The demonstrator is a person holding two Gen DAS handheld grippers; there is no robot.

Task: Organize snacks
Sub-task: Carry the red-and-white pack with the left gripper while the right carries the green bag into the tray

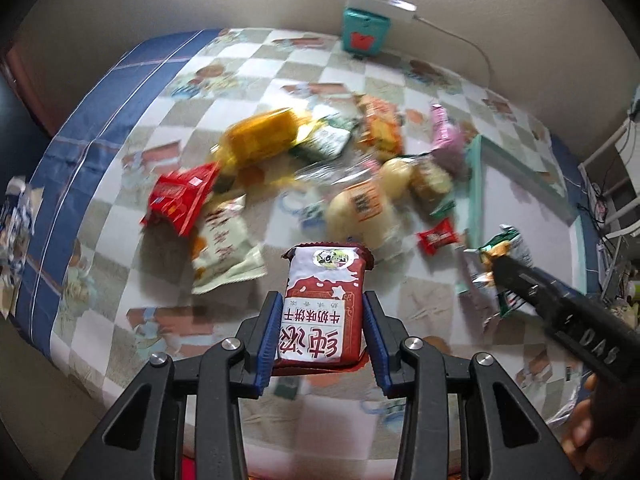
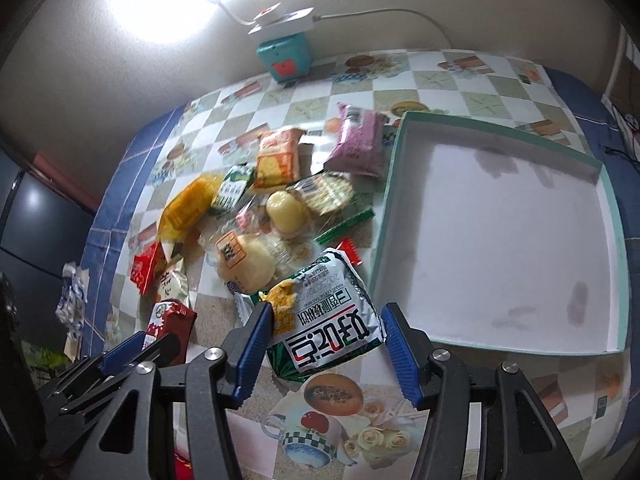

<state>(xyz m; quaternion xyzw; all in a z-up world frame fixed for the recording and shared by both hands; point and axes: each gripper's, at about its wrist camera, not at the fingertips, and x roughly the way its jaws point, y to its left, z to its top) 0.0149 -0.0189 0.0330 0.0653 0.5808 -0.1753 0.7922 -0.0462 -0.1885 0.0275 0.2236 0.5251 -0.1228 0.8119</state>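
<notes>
between the blue pads of the left gripper (image 1: 324,316) sits a dark red biscuit pack (image 1: 326,304), its sides touching both pads, so the jaws look clamped on it, held above the checked worktop (image 1: 132,200). the right gripper (image 2: 326,338) carries a green and white snack bag (image 2: 328,320); its left pad presses the bag's crumpled edge and the right pad sits at the other side, so these jaws appear closed on the bag too, though more widely set.

the remaining snacks lie in a loose heap near the middle of the worktop: a yellow pack (image 2: 188,208), an orange pack (image 2: 278,158), a pink pack (image 2: 358,140), a bright red pack (image 1: 182,198), wrapped buns (image 2: 244,260) and a small red sweet (image 1: 437,236). just beside the heap, on its right, the shallow green-rimmed tray (image 2: 604,184) lies flat, and nothing shows inside it.

judging by this, the work is at its start: both hands have a first item lifted and none is stowed. the next move calls for carrying the green and white bag rightward over the near rim of the tray and lowering it before parting the jaws, then bringing the biscuit pack across without the two grippers colliding.
</notes>
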